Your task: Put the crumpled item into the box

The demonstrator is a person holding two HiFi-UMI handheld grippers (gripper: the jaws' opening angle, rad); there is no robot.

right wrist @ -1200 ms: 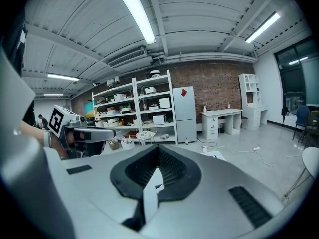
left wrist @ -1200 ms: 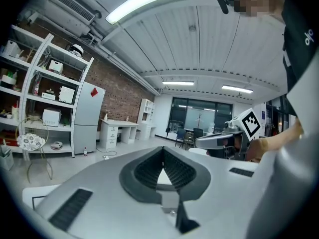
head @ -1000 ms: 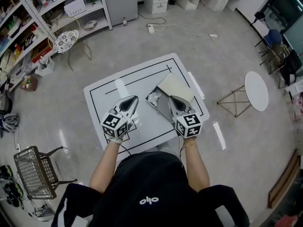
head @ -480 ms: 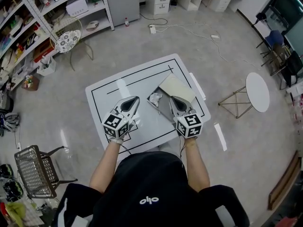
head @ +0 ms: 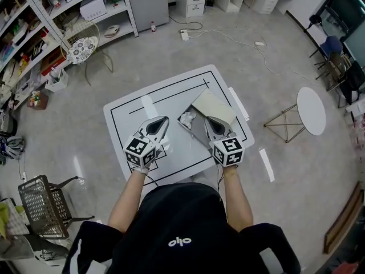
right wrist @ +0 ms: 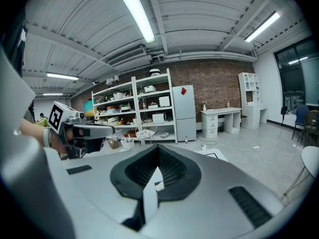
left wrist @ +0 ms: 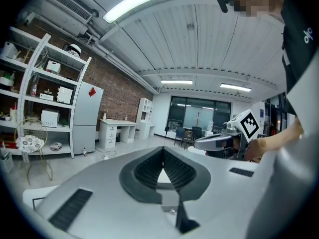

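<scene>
A crumpled white item (head: pixel 186 119) lies at the left corner of an open flat box (head: pixel 197 129), whose lid (head: pixel 212 107) stands tilted up behind it on the white table (head: pixel 131 110). I cannot tell whether the item rests inside the box or on its edge. My left gripper (head: pixel 161 119) hovers just left of the item, its jaws shut with nothing between them (left wrist: pixel 163 151). My right gripper (head: pixel 207 119) is over the box's right side, also shut and empty (right wrist: pixel 158 151). Both point away from me, level with each other.
A black rectangle is marked on the table. A round white side table (head: pixel 311 110) stands to the right, a wire basket chair (head: pixel 43 207) at lower left, and shelving (head: pixel 34 33) at far left. Cables (head: pixel 228 36) run over the floor beyond the table.
</scene>
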